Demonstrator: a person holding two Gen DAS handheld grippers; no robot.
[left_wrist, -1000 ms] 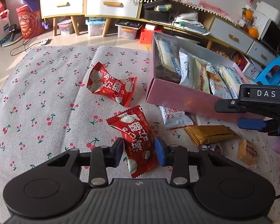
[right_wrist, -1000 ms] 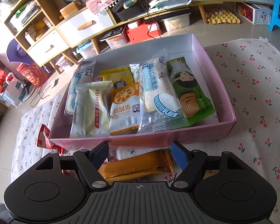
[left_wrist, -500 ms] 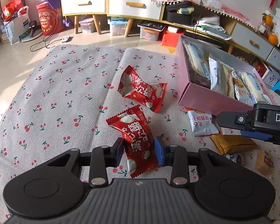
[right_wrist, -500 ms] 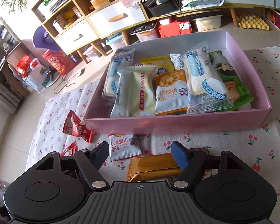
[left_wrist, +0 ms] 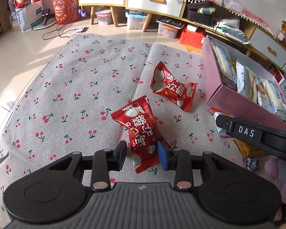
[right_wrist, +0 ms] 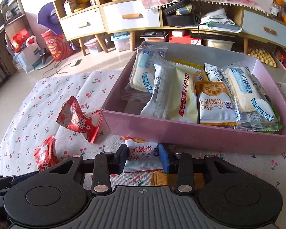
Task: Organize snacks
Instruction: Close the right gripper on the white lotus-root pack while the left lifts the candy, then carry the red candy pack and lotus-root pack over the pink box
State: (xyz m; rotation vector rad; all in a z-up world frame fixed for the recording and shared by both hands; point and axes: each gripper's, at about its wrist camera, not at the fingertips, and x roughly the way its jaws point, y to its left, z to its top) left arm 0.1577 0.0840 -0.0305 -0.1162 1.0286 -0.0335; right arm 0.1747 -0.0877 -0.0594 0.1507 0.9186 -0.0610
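A pink box holds several snack packets; it also shows in the left wrist view. My left gripper is closed on the lower end of a red snack packet, both pads touching it, low over the cherry-print cloth. A second red packet lies between it and the box. My right gripper straddles a white jam biscuit packet lying in front of the box; its pads stand at the packet's sides, and I cannot tell whether they press it. A gold packet lies beneath the right gripper.
The cherry-print cloth ends at tiled floor on the left and far side. A low cabinet with drawers and storage bins stands behind. The right gripper's body shows at the left wrist view's right edge. Small loose snacks lie near it.
My right gripper has moved left from over the gold packet and narrowed around the white jam biscuit packet. My left gripper has closed on the red packet and shifted left, away from the box.
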